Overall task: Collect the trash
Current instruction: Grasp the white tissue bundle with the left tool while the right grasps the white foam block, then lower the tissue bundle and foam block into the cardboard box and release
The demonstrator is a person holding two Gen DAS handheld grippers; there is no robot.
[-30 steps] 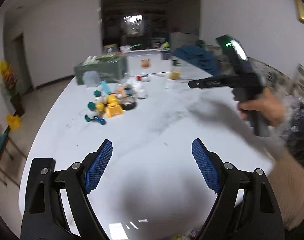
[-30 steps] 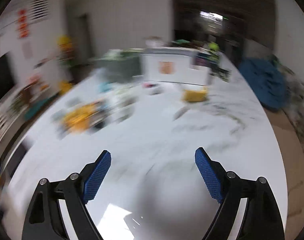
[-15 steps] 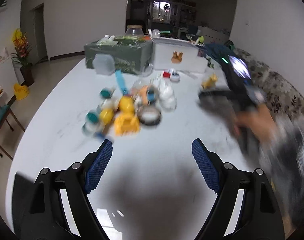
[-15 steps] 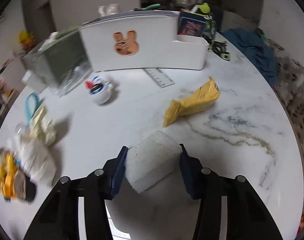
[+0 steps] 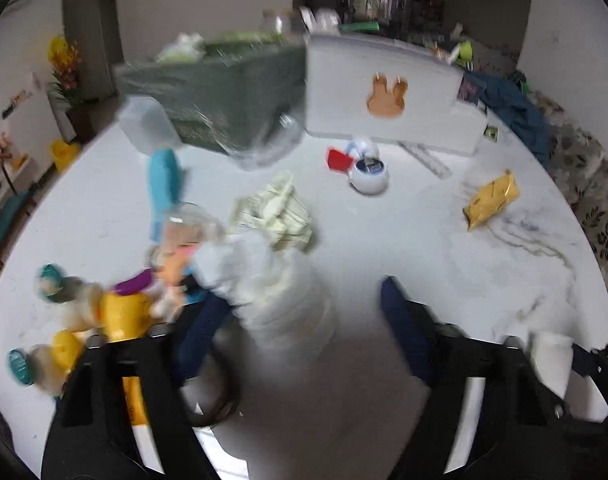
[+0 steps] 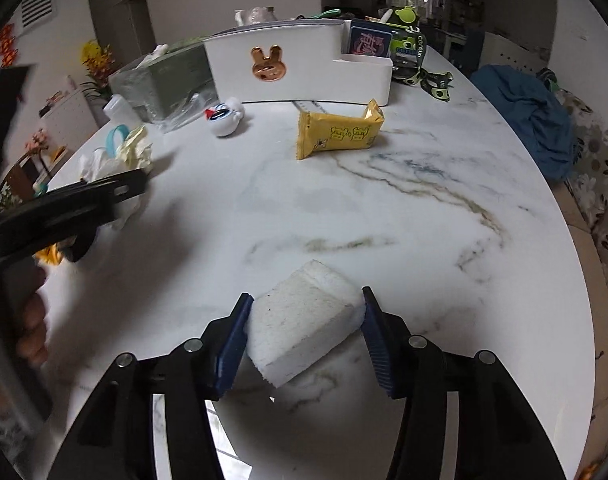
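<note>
My right gripper (image 6: 306,304) has a white foam block (image 6: 299,328) between its blue pads, both touching it just above the marble table (image 6: 384,208); its jaws are opening slightly. My left gripper (image 5: 304,296) is closing around a crumpled white tissue wad (image 5: 263,280). Its left pad touches the wad and the right pad stands clear; the view is blurred. A crumpled pale yellow paper (image 5: 279,212) lies just beyond. A yellow snack packet (image 6: 340,134) lies mid-table, also visible in the left wrist view (image 5: 492,200).
A white organiser with a copper bunny (image 6: 295,68) and a green tissue box (image 6: 163,80) stand at the back. A small white toy (image 6: 223,116) sits before them. Yellow and teal toys (image 5: 119,316) crowd the left gripper's left side. A blue cloth (image 6: 532,120) lies far right.
The left gripper swept forward into the clutter and its jaws narrowed around the white wad. The right gripper closed on the foam block and still has it between its pads.
</note>
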